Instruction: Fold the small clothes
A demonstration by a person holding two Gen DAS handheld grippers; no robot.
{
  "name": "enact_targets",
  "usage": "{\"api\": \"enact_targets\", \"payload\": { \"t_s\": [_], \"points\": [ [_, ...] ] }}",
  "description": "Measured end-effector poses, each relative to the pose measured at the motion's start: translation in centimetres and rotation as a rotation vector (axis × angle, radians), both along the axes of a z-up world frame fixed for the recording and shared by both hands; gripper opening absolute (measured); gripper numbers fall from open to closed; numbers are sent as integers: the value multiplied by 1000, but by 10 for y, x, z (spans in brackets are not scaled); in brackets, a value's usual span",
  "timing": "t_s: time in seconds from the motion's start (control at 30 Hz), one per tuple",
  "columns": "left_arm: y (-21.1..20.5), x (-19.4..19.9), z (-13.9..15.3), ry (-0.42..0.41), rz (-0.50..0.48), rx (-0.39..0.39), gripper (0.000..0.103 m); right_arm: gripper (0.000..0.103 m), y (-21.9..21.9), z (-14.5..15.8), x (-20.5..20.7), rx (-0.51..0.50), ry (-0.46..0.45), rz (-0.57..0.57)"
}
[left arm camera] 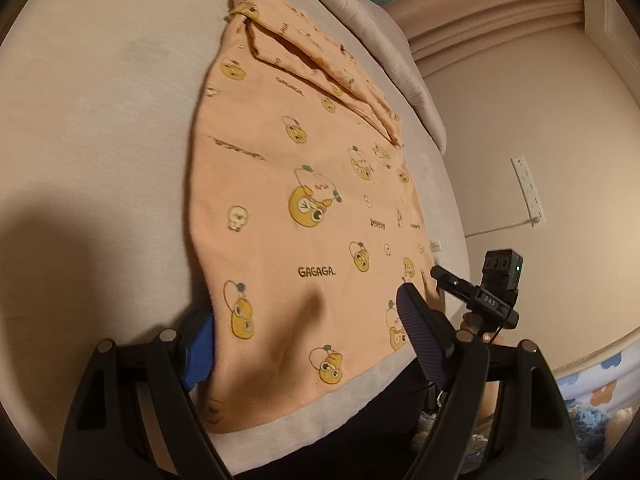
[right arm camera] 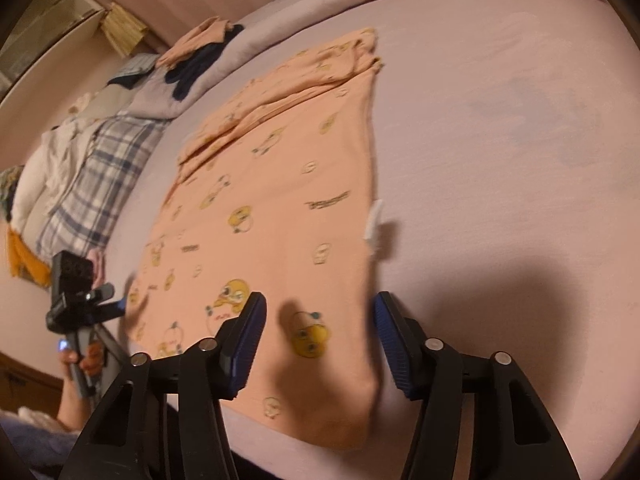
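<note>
An orange child's garment (left arm camera: 304, 208) printed with yellow cartoon faces lies flat on the pale bed sheet (left arm camera: 100, 120), its far end folded into pleats. My left gripper (left arm camera: 304, 344) is open, its blue pads straddling the near hem of the garment. In the right wrist view the same garment (right arm camera: 280, 208) lies spread out and my right gripper (right arm camera: 318, 344) is open over its near edge, holding nothing. The right gripper (left arm camera: 480, 288) shows in the left view beside the bed's edge; the left gripper (right arm camera: 86, 300) shows in the right view at the garment's left corner.
A white tag (right arm camera: 373, 224) sticks out at the garment's side. Folded clothes (right arm camera: 200, 48) and a plaid cloth (right arm camera: 96, 176) lie at the bed's far left. A rolled duvet (left arm camera: 380, 32) runs along the far side. A wall power strip (left arm camera: 528, 188) hangs at the right.
</note>
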State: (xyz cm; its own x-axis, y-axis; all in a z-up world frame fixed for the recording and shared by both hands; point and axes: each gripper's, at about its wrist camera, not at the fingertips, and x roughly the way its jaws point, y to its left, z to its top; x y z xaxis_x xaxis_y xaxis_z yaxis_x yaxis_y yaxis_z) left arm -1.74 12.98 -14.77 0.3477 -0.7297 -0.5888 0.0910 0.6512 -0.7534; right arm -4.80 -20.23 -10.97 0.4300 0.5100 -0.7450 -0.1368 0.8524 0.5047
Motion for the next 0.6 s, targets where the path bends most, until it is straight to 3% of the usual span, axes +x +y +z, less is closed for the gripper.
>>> {"api": "enact_targets", "payload": {
  "t_s": [0.13, 0.17, 0.37, 0.47, 0.6],
  "points": [
    [-5, -3, 2, -13, -27, 3, 80, 48, -6, -4, 0, 54, 11, -10],
    [-6, -3, 2, -16, -29, 8, 80, 41, -8, -5, -1, 59, 16, -11],
    [-7, -2, 0, -6, -5, 65, 67, 23, 1, -6, -11, 39, 7, 17],
    [-11, -1, 1, -6, 11, 129, 50, 10, 4, -6, -10, 14, -4, 16],
    [-15, -1, 3, -9, 44, 215, 22, 8, 7, 1, -10, 17, -34, 16]
  ]
}}
